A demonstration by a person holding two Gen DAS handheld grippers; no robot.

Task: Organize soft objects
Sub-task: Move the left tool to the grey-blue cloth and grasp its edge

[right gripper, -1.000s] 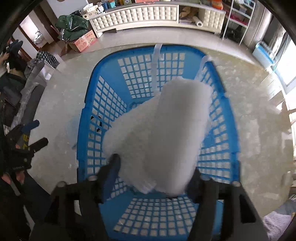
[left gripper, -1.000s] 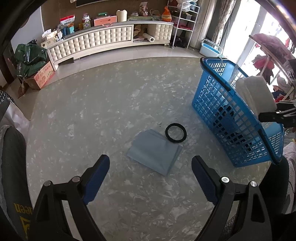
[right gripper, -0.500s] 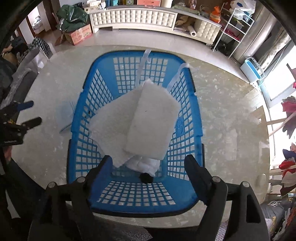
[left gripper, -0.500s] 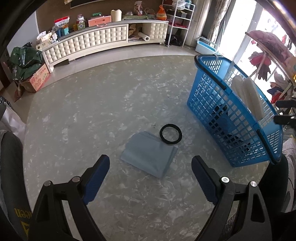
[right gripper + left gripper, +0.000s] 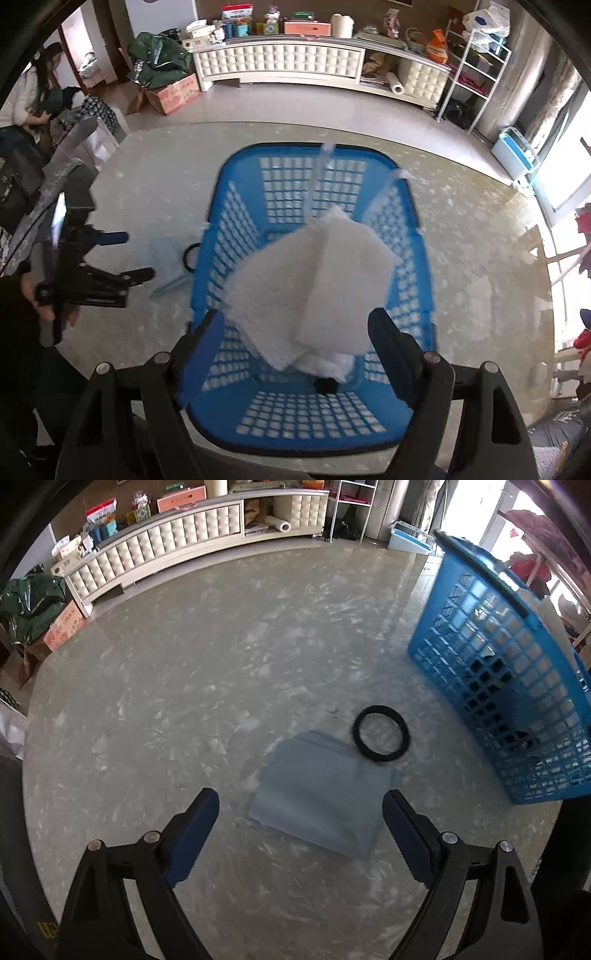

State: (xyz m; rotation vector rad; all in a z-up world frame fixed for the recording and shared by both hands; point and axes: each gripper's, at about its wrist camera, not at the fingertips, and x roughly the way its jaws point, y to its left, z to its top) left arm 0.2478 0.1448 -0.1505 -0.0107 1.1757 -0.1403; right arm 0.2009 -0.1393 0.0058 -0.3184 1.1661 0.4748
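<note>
A folded grey-blue cloth (image 5: pixel 319 794) lies on the round marble table, with a black ring (image 5: pixel 381 733) at its far right corner. My left gripper (image 5: pixel 300 825) is open and empty, just above the cloth's near edge. A blue mesh basket (image 5: pixel 517 686) stands at the right; in the right wrist view the basket (image 5: pixel 236 236) holds a white fluffy folded towel (image 5: pixel 314 288) and a small black item (image 5: pixel 326 386). My right gripper (image 5: pixel 295 347) is open and empty above the basket's near end. The left gripper also shows in the right wrist view (image 5: pixel 122 254).
The marble table (image 5: pixel 184 701) reaches to a rounded edge. A long white tufted cabinet (image 5: pixel 192 531) with clutter on top stands beyond. A green bag and a cardboard box (image 5: pixel 55 627) sit on the floor left. A person (image 5: pixel 26 92) stands at far left.
My right gripper opened and let the white towel drop into the basket, then pulled back. My left gripper moved closer to the grey-blue cloth.
</note>
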